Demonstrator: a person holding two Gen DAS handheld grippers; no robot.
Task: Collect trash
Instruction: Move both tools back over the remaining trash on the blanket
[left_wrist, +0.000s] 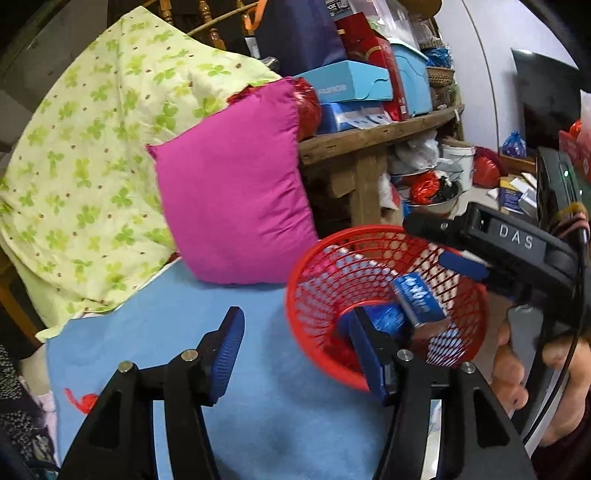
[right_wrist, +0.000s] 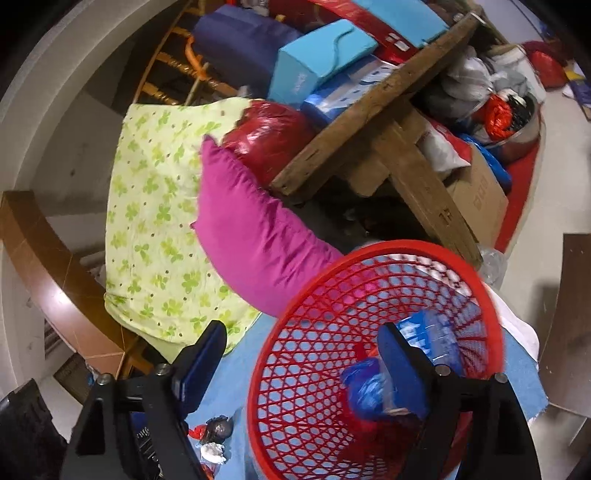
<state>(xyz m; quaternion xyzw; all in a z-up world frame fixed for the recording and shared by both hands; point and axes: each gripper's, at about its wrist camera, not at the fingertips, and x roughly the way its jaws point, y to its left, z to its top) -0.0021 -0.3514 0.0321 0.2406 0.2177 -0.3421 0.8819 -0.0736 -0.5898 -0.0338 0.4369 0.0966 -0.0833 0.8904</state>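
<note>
Left gripper (left_wrist: 295, 354) hovering over the blue sheet (left_wrist: 207, 332), jaws spread and pinching nothing, right finger overlapping the near rim of the red mesh basket (left_wrist: 373, 236). Lying inside the basket, already collected: a crumpled blue plastic bag (left_wrist: 388, 317) and a small blue-and-white carton (left_wrist: 419, 295). Further right, right gripper (left_wrist: 458, 264) reaching in above the far rim, held by the person's hand (left_wrist: 517, 369).

Right wrist view, left to right: green-patterned quilt (right_wrist: 155, 229), magenta pillow (right_wrist: 255, 236), then the basket (right_wrist: 332, 273) filling the lower right. Right gripper (right_wrist: 299, 373) likewise standing wide and gripping nothing, its left finger outside the basket wall and its right finger inside, just in front of the bag (right_wrist: 365, 391) and carton (right_wrist: 432, 332). Small wrappers (right_wrist: 214, 443) resting on the sheet just beside the basket, at bottom left.

Step judged: release into the basket apparently finished, both grippers free. Next move calling for a turn toward the loose wrappers beside the basket, lowering spread jaws around one piece, closing gently to avoid snagging the sheet.
</note>
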